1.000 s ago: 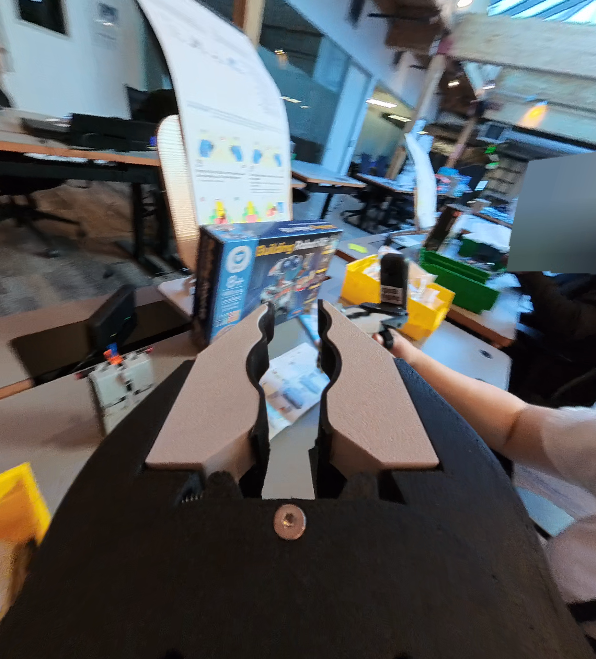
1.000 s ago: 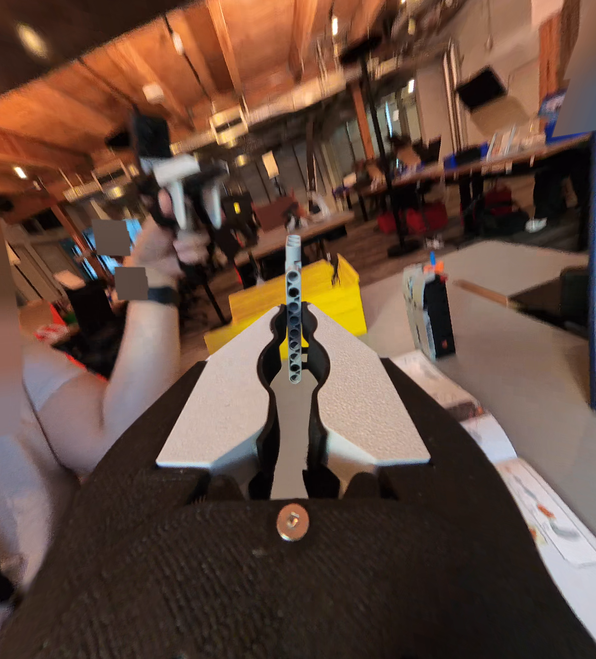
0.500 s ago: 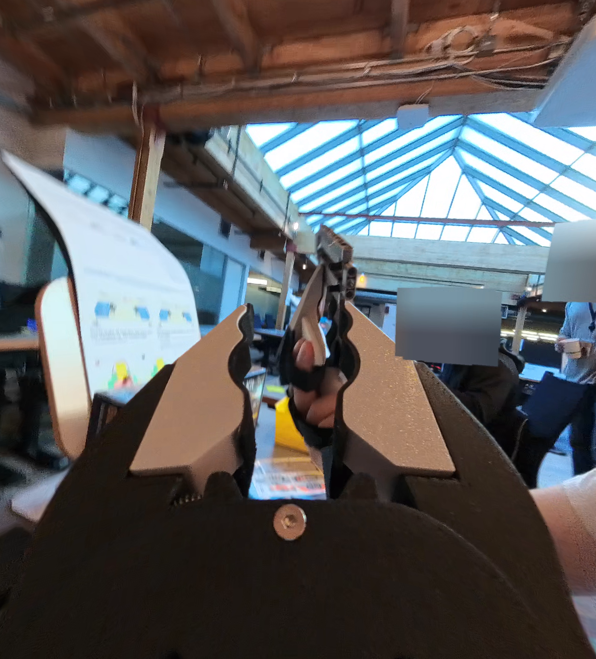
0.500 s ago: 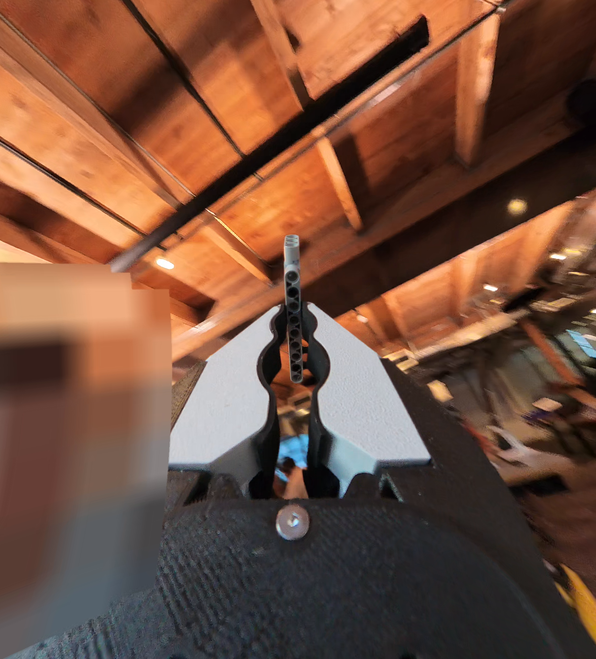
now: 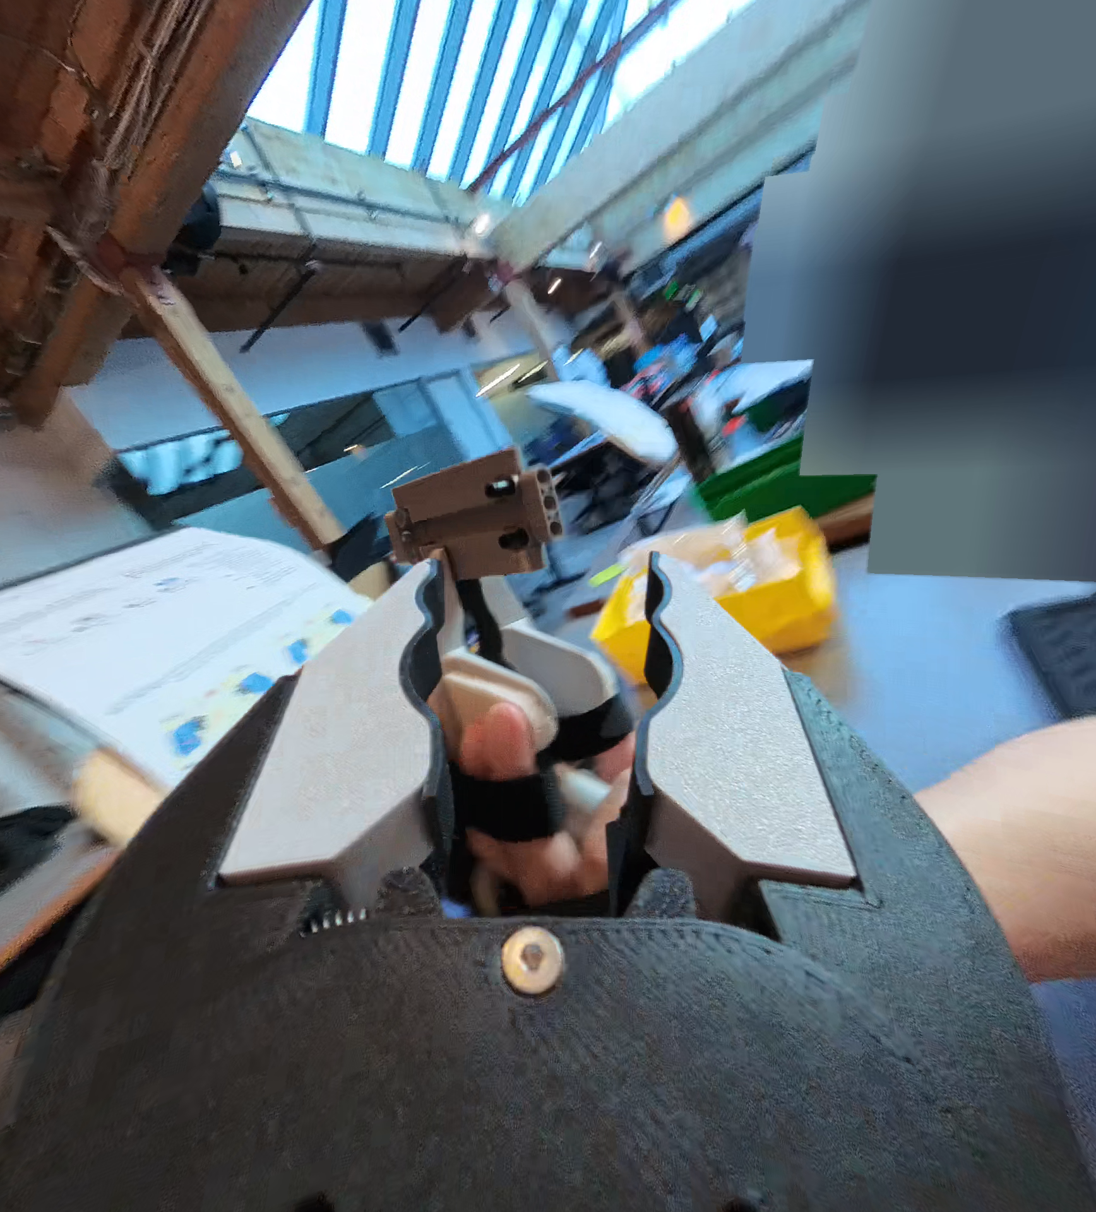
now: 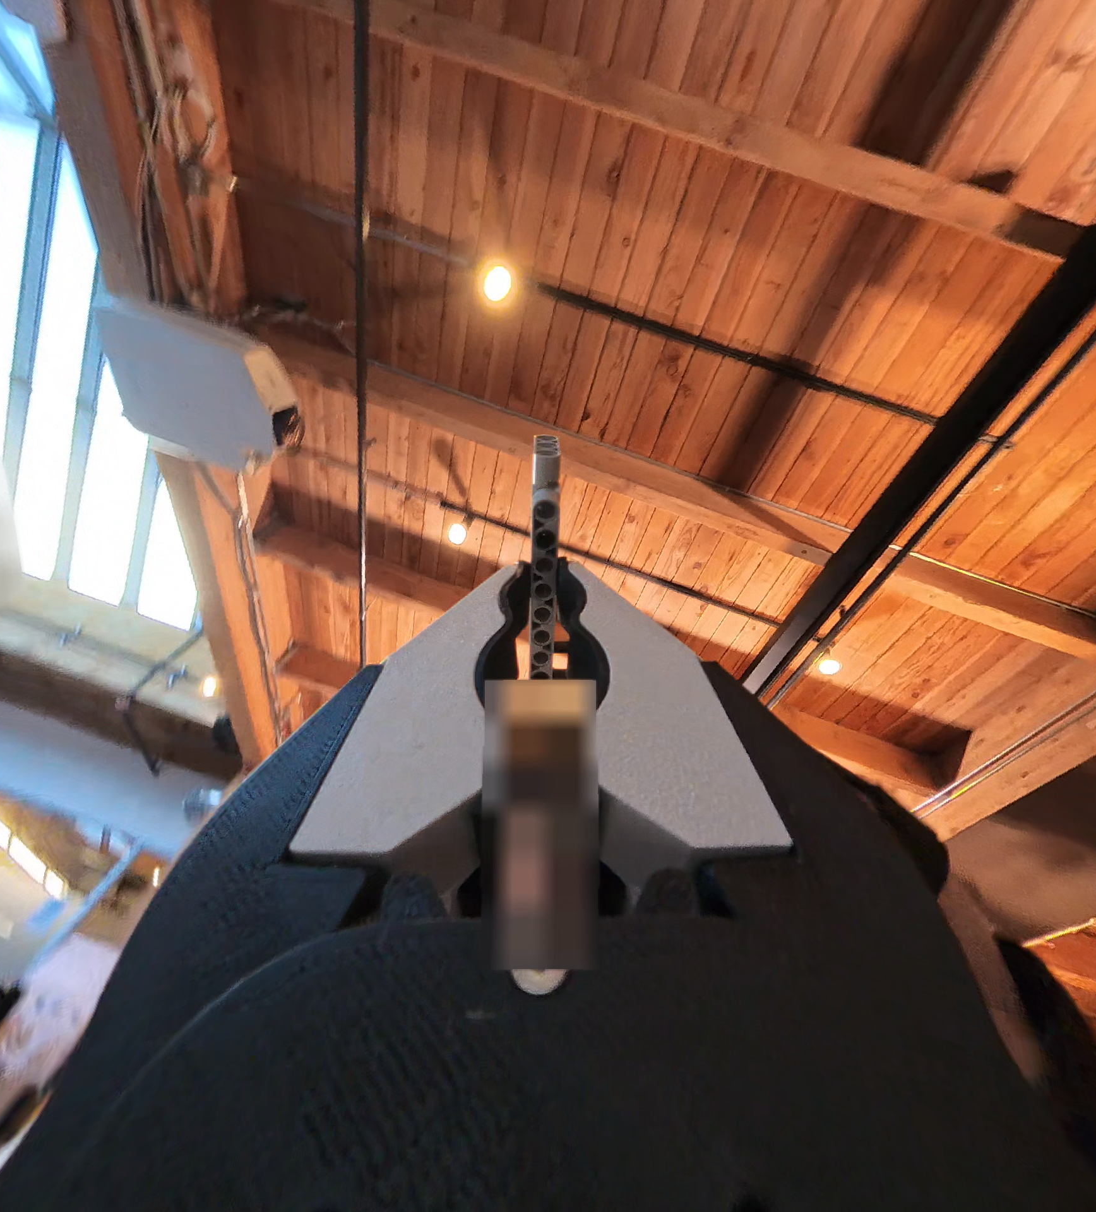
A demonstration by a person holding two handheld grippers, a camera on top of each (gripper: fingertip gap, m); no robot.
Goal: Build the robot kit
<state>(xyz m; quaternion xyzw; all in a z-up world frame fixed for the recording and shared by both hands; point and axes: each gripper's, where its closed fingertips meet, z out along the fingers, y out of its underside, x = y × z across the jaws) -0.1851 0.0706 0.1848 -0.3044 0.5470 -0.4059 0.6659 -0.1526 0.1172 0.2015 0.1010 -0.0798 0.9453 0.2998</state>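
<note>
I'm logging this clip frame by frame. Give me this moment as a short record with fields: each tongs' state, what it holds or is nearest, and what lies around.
left tongs: open, empty
nearest to left tongs: the right tongs, seen from the side just beyond the tips, with the hand that grips them
right tongs: shut on a grey beam with holes, pointing up at the wooden ceiling
table: yellow bin, green bin, curled paper sheet
overhead: skylight, ceiling lamps
</note>
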